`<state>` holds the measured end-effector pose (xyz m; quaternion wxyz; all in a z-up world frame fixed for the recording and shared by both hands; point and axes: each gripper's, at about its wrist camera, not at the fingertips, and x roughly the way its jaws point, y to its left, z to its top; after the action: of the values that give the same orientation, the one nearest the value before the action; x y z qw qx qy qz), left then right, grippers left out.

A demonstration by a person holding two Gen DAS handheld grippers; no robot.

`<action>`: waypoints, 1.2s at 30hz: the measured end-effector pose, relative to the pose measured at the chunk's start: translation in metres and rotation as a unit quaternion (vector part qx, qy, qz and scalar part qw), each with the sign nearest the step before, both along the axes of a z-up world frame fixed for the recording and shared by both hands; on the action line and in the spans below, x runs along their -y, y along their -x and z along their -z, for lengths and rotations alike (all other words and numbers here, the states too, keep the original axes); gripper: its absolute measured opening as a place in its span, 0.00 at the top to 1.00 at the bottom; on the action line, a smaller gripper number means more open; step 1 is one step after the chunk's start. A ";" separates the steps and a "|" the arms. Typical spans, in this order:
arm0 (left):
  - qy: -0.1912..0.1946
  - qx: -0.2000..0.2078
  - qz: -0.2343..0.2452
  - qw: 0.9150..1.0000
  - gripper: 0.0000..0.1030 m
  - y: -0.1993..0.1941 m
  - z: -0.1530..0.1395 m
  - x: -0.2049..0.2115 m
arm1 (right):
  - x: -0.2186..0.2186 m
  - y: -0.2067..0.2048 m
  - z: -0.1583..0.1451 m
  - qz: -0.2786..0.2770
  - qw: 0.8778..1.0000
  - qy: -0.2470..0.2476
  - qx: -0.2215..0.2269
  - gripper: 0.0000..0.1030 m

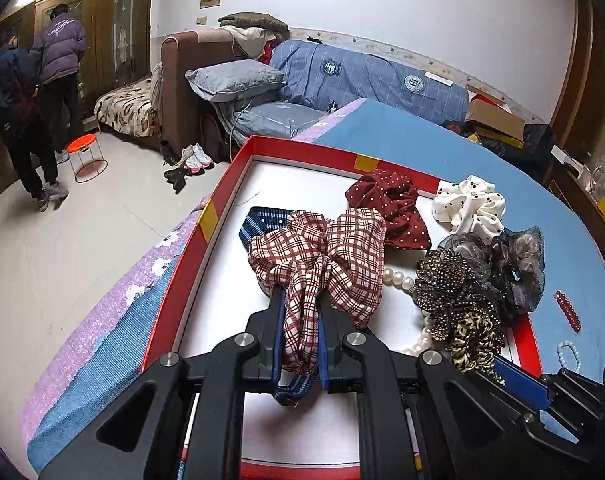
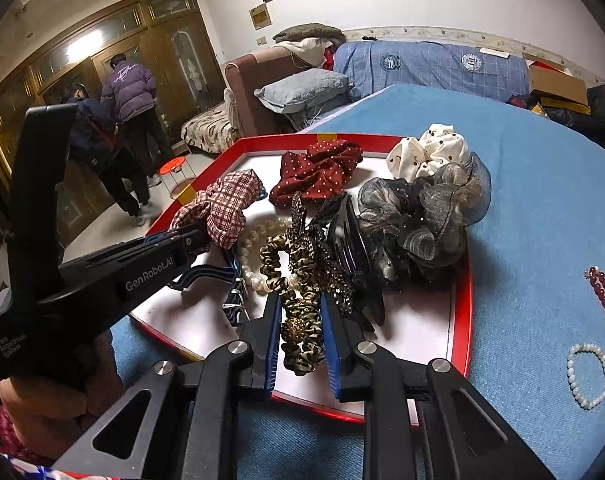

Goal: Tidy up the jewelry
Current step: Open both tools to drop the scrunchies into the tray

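Left gripper [image 1: 300,312]: my two black fingers with blue pads are pinching the plaid scrunchie [image 1: 322,256], a soft red-and-cream checked cloth ring, crumpled, held above the white floor of the box.
Right gripper [image 2: 301,316]: my fingers stand on both sides of the leopard scrunchie [image 2: 298,300], a thin shiny ruffled band in gold and black; I cannot tell if the pads press it.
Box [image 1: 206,216]: flat, red rim, white inside, two yellow tape pieces on the rim; it lies on the blue cloth [image 2: 542,200].
Scrunchies in the box: five counted. Besides the two above, one dark red with white dots [image 2: 318,176], one cream with dark dots [image 2: 430,152] at the far right rim, one grey-black gauze [image 2: 422,216], puffy and half transparent.
Pearls [image 2: 258,248]: one string of round white beads, partly under the leopard scrunchie.
Hair clip [image 2: 354,248]: black, with long comb teeth, beside a beaded dark bow.
Striped band [image 1: 262,220]: navy, woven, flat, under the plaid scrunchie.
Outside the box, on the cloth: one red bead bracelet [image 2: 604,296] and one pale bead bracelet [image 2: 588,376], near each other, well apart from the box.
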<state>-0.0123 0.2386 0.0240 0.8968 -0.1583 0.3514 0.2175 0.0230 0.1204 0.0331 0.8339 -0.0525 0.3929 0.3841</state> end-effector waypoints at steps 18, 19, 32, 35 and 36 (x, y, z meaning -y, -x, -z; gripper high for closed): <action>0.004 -0.008 -0.001 1.000 0.86 -0.002 0.002 -0.001 | -0.001 -0.003 0.007 0.003 1.000 0.016 -0.003 0.75; 0.004 -0.008 -0.002 1.000 0.85 -0.002 0.002 -0.001 | -0.001 -0.003 0.007 0.003 1.000 0.017 -0.003 0.75; 0.004 -0.007 -0.005 1.000 0.75 0.001 0.003 -0.003 | 0.004 0.004 0.001 0.002 1.000 0.013 0.011 0.60; 0.003 -0.007 -0.005 1.000 0.74 0.001 0.002 -0.003 | 0.006 0.005 -0.002 0.005 1.000 0.009 0.014 0.56; 0.003 -0.007 -0.005 1.000 0.73 0.001 0.002 -0.003 | 0.008 0.005 -0.003 0.005 1.000 0.007 0.015 0.55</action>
<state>-0.0137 0.2418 0.0219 0.8927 -0.1609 0.3575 0.2221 0.0175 0.1128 0.0358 0.8414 -0.0616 0.3832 0.3761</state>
